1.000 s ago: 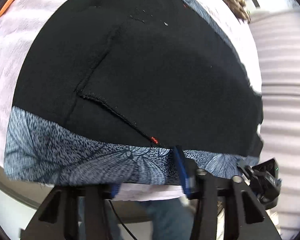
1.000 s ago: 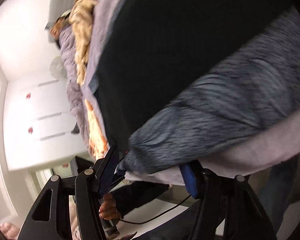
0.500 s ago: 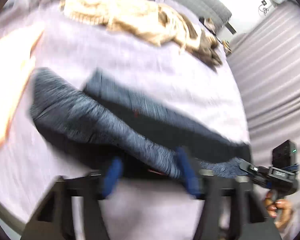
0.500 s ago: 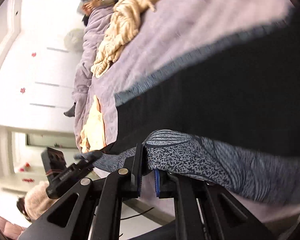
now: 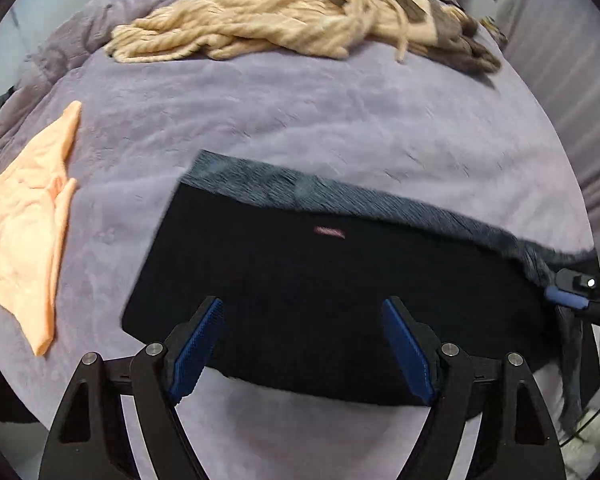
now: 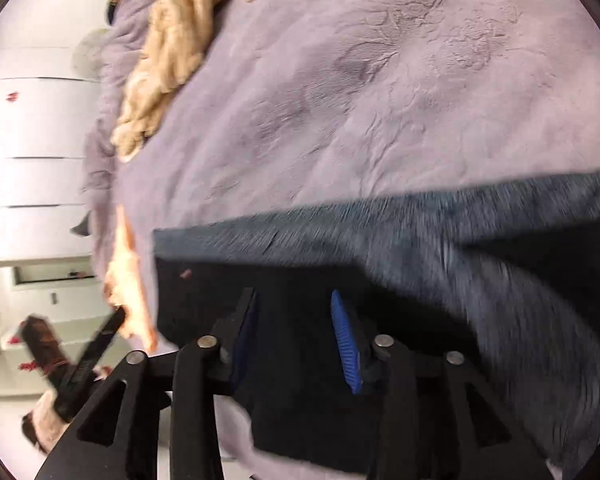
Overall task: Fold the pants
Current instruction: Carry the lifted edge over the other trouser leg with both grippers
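The folded pants [image 5: 324, 296] lie across the lower frame on the bed [image 5: 300, 120], long axis left-right. Both grippers' jaws, left [image 5: 300, 344] and right [image 6: 296, 336], have just been opening and stand released, empty; clear blanket beyond.

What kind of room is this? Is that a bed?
Probably a bedroom. The pants lie on a wide bed with a fuzzy purple blanket, more clothes like a cream knit garment are spread on it, and white closet-like doors stand beside it.

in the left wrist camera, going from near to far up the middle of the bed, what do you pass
left gripper → black pants → their grey patterned band → bare purple blanket → tan yarn-like throw
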A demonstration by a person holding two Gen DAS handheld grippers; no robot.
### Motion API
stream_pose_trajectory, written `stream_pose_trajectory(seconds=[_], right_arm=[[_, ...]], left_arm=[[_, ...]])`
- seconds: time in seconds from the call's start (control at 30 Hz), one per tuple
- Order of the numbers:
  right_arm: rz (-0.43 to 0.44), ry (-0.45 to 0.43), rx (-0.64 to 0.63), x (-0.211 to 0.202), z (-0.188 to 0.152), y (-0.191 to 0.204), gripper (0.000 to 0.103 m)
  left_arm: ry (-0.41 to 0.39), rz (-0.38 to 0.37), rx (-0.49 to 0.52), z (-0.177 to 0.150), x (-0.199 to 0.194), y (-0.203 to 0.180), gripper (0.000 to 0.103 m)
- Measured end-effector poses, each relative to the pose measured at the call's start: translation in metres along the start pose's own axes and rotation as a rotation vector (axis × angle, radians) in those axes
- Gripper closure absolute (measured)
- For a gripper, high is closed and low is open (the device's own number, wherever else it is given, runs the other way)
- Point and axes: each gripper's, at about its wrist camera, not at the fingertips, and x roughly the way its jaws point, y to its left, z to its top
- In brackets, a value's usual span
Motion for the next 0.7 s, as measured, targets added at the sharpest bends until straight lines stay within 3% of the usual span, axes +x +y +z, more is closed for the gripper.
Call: stream_pose_trajectory(seconds=[0.1, 0.2, 0.3, 0.4, 0.5, 0.57, 0.63, 0.7], right_arm=[[0.071, -0.06, 0.09, -0.04, -0.043, -0.023, 0.055], [0.154, -0.148, 0.31, -0.078, -0.097, -0.082, 0.053], [0.171, -0.219, 0.469, -0.089, -0.14, -0.124, 0.053], [0.244, -0.308, 0.648, -0.085, -0.17, -0.171, 0.051], [0.313, -0.388, 0.716, -0.08, -0.174, -0.2, 0.05], [0.307, -0.457, 0.72, -0.092, -0.162, -0.206, 0.051], [0.266, -0.523, 0.653, -0.119, -0.14, -0.202, 0.051], [0.187, -0.532, 0.511, -0.153, -0.099, -0.193, 0.051]], left_arm=[[0.044, -0.073, 0.057, -0.008, 0.009, -0.052, 0.021], [0.097, -0.123, 0.121, -0.011, 0.036, -0.107, 0.021], [0.195, -0.05, 0.19, -0.026, 0.078, -0.138, 0.021], [0.158, -0.006, 0.227, -0.034, 0.082, -0.147, 0.018], [0.179, -0.001, 0.209, -0.03, 0.081, -0.146, 0.016], [0.194, 0.01, 0.182, -0.028, 0.081, -0.146, 0.014], [0.196, 0.032, 0.168, -0.027, 0.082, -0.149, 0.014], [0.192, 0.06, 0.163, -0.028, 0.082, -0.153, 0.014]])
